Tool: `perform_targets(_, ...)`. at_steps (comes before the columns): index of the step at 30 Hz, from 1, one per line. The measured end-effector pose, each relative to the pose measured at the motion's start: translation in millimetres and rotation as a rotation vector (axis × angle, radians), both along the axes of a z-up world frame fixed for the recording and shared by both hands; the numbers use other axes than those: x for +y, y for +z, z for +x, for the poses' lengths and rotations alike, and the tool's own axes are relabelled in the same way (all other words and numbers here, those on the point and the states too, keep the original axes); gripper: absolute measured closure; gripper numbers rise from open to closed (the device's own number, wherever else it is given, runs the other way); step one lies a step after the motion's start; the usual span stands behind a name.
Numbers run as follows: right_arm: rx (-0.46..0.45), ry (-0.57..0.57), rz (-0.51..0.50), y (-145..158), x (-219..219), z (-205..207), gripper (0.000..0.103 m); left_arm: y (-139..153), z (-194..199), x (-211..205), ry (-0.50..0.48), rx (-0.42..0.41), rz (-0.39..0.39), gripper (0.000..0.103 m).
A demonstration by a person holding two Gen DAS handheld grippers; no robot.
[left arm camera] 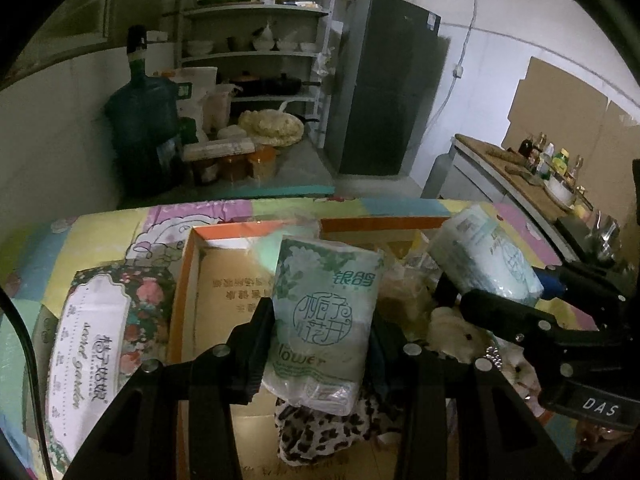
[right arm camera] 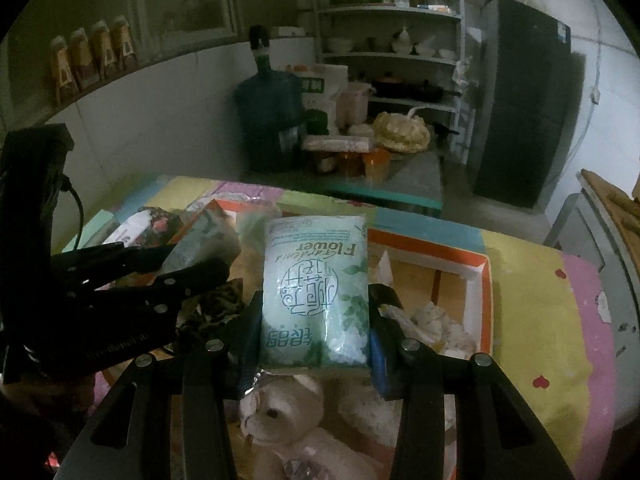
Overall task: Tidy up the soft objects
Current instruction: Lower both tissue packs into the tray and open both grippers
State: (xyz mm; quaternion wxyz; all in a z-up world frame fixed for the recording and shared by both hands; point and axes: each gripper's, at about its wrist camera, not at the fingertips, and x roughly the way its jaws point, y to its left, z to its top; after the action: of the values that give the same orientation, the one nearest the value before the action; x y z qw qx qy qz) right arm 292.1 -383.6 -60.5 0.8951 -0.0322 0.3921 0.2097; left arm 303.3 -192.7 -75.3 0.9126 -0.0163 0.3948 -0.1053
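My left gripper (left arm camera: 322,320) is shut on a pale green tissue pack (left arm camera: 324,288), held upright over an orange-rimmed cardboard box (left arm camera: 192,280). A second green tissue pack (right arm camera: 316,280) stands between the pads of my right gripper (right arm camera: 316,308), which is shut on it above the same box (right arm camera: 484,304). Each gripper shows in the other's view: the right gripper (left arm camera: 460,292) with its pack (left arm camera: 486,256), the left gripper (right arm camera: 200,258) with its pack (right arm camera: 208,240). In the box lie a leopard-print cloth (left arm camera: 316,432) and a white plush bear (right arm camera: 284,404).
A floral tissue pack (left arm camera: 92,352) lies left of the box on the patchwork tablecloth (right arm camera: 540,280). Behind the table stand a water jug (left arm camera: 140,120), a shelf of dishes (left arm camera: 256,52) and a dark fridge (left arm camera: 384,84). A counter with bottles (left arm camera: 548,160) runs along the right.
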Motion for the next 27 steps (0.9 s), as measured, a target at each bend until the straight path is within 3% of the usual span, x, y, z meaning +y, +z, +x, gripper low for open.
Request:
perform_targets(13, 0.045, 0.016, -0.009, -13.5, 3.1, 9.1, 0.058, -13.0, 9.9, -3.5, -0.013, 0.032, 0.007, 0.06)
perform_targets(19, 0.052, 0.027, 0.001, -15.7, 1.5, 10.9, 0.057, -15.5, 12.0, 0.6, -0.012, 0.041, -0.026, 0.058)
perform_targets(24, 0.055, 0.032, 0.035, -17.2, -1.3, 10.3, 0.052, -16.8, 12.3, 1.6, -0.011, 0.05, -0.033, 0.051)
perform_targets(27, 0.051, 0.033, 0.05, -15.4, -1.9, 8.9, 0.047, -15.0, 10.8, 2.4, -0.01, 0.046, -0.037, 0.038)
